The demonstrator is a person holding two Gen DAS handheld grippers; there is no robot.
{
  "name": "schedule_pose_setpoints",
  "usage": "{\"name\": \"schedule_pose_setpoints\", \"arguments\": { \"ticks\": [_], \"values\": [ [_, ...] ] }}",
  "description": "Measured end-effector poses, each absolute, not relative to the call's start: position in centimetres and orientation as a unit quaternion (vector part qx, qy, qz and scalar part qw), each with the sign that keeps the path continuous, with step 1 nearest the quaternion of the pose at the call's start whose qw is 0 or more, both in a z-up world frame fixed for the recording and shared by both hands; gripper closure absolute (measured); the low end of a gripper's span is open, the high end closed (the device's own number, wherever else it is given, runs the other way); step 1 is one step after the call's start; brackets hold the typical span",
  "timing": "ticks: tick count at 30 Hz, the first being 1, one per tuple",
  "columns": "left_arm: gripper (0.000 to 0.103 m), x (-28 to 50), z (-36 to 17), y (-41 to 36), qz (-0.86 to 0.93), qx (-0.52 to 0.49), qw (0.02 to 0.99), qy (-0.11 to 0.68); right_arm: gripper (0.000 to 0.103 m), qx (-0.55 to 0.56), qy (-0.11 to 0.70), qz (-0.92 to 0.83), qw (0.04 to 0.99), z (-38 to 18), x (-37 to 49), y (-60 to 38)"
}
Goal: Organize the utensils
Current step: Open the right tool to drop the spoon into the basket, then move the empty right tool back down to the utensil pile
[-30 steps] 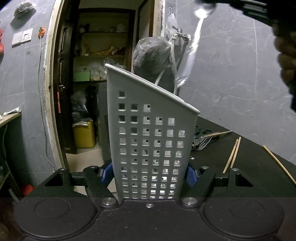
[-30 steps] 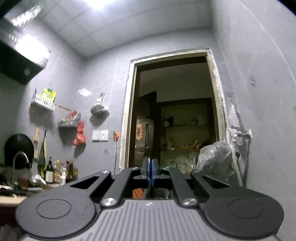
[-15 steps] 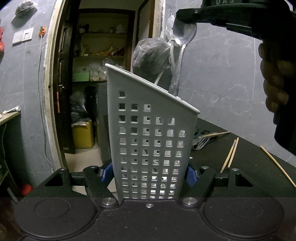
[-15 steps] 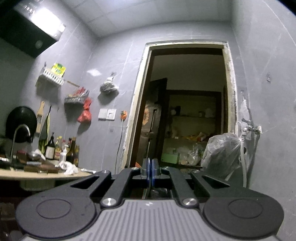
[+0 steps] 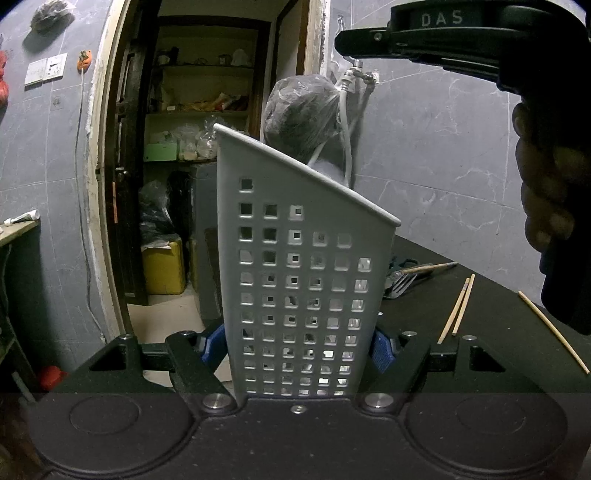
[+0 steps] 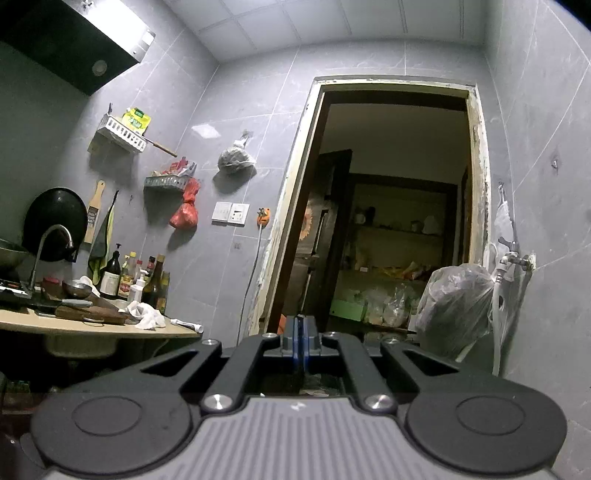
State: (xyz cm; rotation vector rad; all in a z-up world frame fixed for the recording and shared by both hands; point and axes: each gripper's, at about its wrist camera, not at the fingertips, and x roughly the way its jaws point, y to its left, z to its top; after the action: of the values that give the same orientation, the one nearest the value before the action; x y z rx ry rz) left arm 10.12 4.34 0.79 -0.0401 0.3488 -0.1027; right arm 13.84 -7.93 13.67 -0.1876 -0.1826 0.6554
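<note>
Utensil holder (image 5: 303, 280), grey plastic, perforated with square holes, slanted top rim: sits upright between the jaws of the left gripper (image 5: 297, 345), blue pads pressed against both its side walls low down. Left jaws clamped on it.

Right of those jaws, on the black tabletop (image 5: 487, 332): a pair of wooden chopsticks (image 5: 458, 308) lying together, a single chopstick (image 5: 552, 330) further right and well apart from the pair. Just behind the holder's right edge, a metal fork (image 5: 400, 282) with a wooden-handled utensil (image 5: 428, 266) beside it; what else lies in that cluster cannot be made out.

Above and to the right of the holder, the right gripper (image 5: 424, 33) hangs in the air, seen from its side, with the person's fingers (image 5: 546, 192) wrapped round its handle. In its own view the right gripper (image 6: 300, 345) has both blue pads pressed flat together, nothing visible between them: clenched, empty.

Beyond the jaws: a bulging plastic bag (image 5: 301, 110) hung by a wall tap (image 5: 360, 75), then an open doorway (image 5: 207, 147) onto pantry shelves.
</note>
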Motion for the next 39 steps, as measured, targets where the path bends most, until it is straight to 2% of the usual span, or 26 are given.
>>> {"name": "schedule_pose_setpoints", "arguments": {
  "ticks": [14, 17, 19, 21, 22, 23, 24, 25, 33, 39],
  "values": [
    [0.027, 10.2, 0.8, 4.3, -0.051, -0.021, 0.983, 0.173, 0.097, -0.086, -0.097, 0.289, 0.949, 13.9, 13.5, -10.5],
    [0.027, 10.2, 0.8, 4.3, -0.051, -0.021, 0.983, 0.173, 0.075, -0.082, -0.091, 0.268, 0.956, 13.9, 13.7, -11.8],
    [0.027, 10.1, 0.8, 4.3, -0.051, -0.021, 0.983, 0.173, 0.045, -0.074, -0.082, 0.253, 0.961, 13.9, 14.1, -12.9],
    [0.027, 10.1, 0.8, 4.4, -0.051, -0.021, 0.983, 0.174, 0.034, -0.067, -0.073, 0.241, 0.965, 14.0, 14.5, -14.0],
    [0.027, 10.1, 0.8, 4.4, -0.051, -0.021, 0.983, 0.174, 0.023, -0.065, -0.067, 0.235, 0.967, 13.9, 14.8, -14.4],
    [0.027, 10.2, 0.8, 4.4, -0.051, -0.022, 0.983, 0.174, 0.016, -0.063, -0.064, 0.229, 0.969, 13.8, 15.0, -14.9],
    [0.027, 10.2, 0.7, 4.4, -0.050, -0.022, 0.983, 0.175, 0.003, -0.061, -0.060, 0.223, 0.971, 13.7, 15.2, -15.3],
    [0.027, 10.2, 0.7, 4.3, -0.050, -0.022, 0.983, 0.175, 0.000, -0.060, -0.059, 0.218, 0.972, 13.5, 15.4, -15.7],
    [0.027, 10.5, 0.5, 3.9, -0.049, -0.021, 0.982, 0.179, 0.000, -0.044, -0.018, 0.175, 0.983, 12.1, 16.9, -18.0],
    [0.027, 10.5, 0.5, 4.1, -0.049, -0.022, 0.982, 0.179, 0.000, 0.006, 0.080, 0.150, 0.986, 10.4, 20.1, -19.8]
  ]
}}
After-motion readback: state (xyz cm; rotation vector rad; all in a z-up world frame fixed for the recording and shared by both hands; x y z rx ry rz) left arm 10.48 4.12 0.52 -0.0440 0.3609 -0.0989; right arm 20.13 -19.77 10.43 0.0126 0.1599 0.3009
